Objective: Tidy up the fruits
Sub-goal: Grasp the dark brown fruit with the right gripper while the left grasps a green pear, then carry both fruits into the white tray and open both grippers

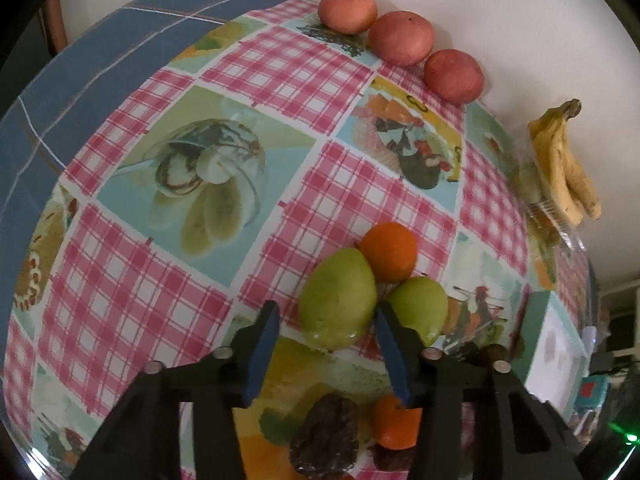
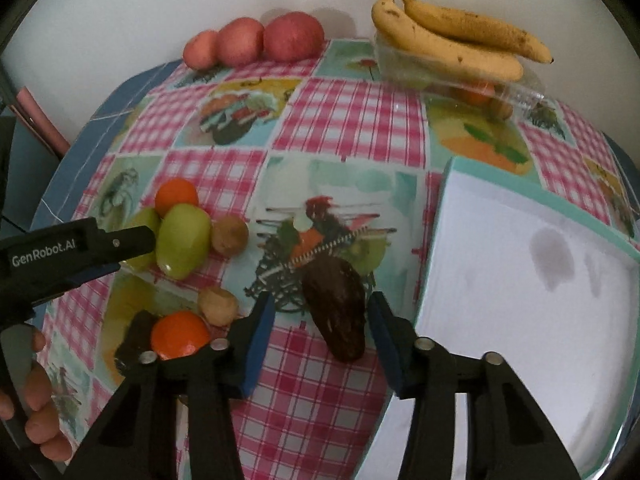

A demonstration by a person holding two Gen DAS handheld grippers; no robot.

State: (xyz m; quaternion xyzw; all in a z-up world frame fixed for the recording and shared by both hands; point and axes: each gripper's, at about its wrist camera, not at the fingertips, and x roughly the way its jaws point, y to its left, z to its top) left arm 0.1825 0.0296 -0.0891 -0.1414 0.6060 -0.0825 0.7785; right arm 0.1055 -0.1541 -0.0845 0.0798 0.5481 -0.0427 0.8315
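Note:
My left gripper (image 1: 326,318) is open, its blue pads on either side of a large green fruit (image 1: 338,298) on the table. A second green fruit (image 1: 420,306) and an orange (image 1: 388,252) touch it. Another orange (image 1: 396,424) and a dark avocado (image 1: 326,436) lie below the jaws. My right gripper (image 2: 322,308) is open around a dark avocado (image 2: 336,304). In the right wrist view the left gripper (image 2: 80,248) sits by the green fruits (image 2: 182,240). Three red apples (image 1: 400,36) and bananas (image 2: 448,40) line the wall.
A checked picture tablecloth (image 1: 160,280) covers the table. A white tray with a teal rim (image 2: 540,280) lies at the right. Two brown kiwis (image 2: 229,235) sit near the green fruits. A clear plastic box (image 2: 460,80) lies under the bananas.

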